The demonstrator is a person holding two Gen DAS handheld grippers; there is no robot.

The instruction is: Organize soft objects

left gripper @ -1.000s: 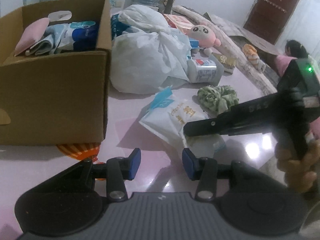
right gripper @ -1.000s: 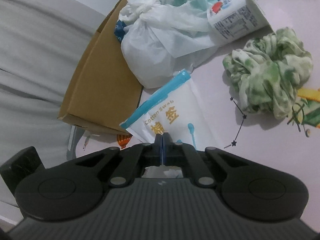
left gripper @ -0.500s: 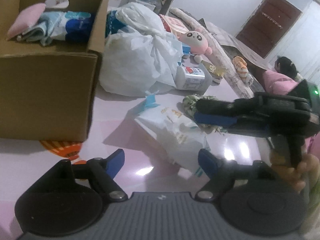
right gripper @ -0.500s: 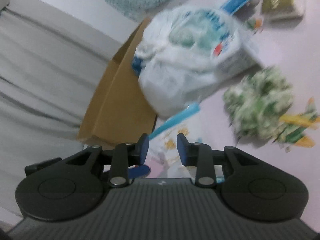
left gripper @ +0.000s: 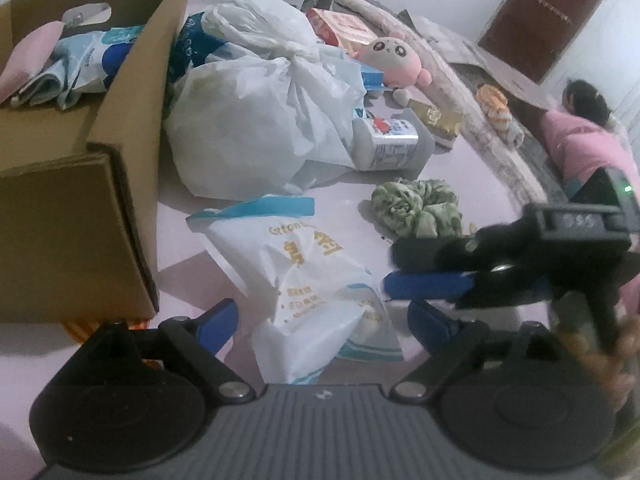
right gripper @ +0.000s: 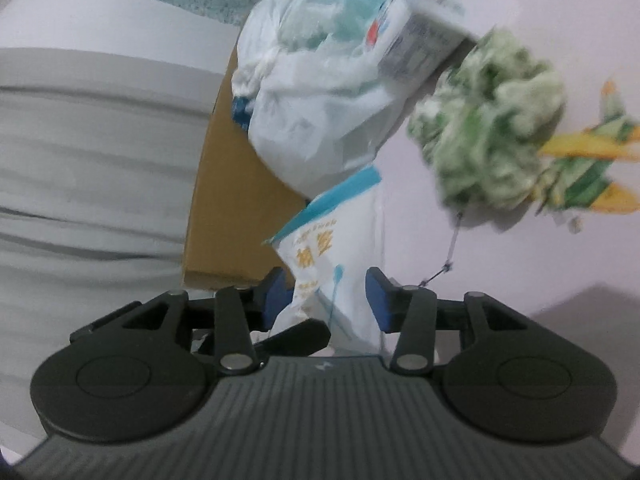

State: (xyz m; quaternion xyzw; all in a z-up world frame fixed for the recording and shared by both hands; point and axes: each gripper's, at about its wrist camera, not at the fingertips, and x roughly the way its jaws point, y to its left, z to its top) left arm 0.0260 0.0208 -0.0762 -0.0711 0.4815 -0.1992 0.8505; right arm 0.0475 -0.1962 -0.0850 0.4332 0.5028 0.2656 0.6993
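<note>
A white cotton-swab bag (left gripper: 304, 276) with a blue top edge lies on the pale table, crumpled at its near end. My left gripper (left gripper: 324, 322) straddles that end; its jaws are opening wide and the pads stand clear of the bag. My right gripper (left gripper: 400, 268) comes in from the right, beside the bag. In the right wrist view its jaws (right gripper: 326, 300) are opening with the bag (right gripper: 332, 272) between the blue pads, not squeezed. A green scrunchie (left gripper: 416, 208) lies behind it, blurred in the right wrist view (right gripper: 492, 136).
An open cardboard box (left gripper: 80, 200) with packets and a pink item stands at the left. A knotted white plastic bag (left gripper: 256, 120), a wipes canister (left gripper: 388, 144) and a pink plush (left gripper: 396, 60) crowd the back. A person in pink (left gripper: 580, 148) is at the far right.
My left jaws spread from narrow to wide and slid in around the swab bag. My right jaws went from shut to parted, and that gripper swung, blurring its view.
</note>
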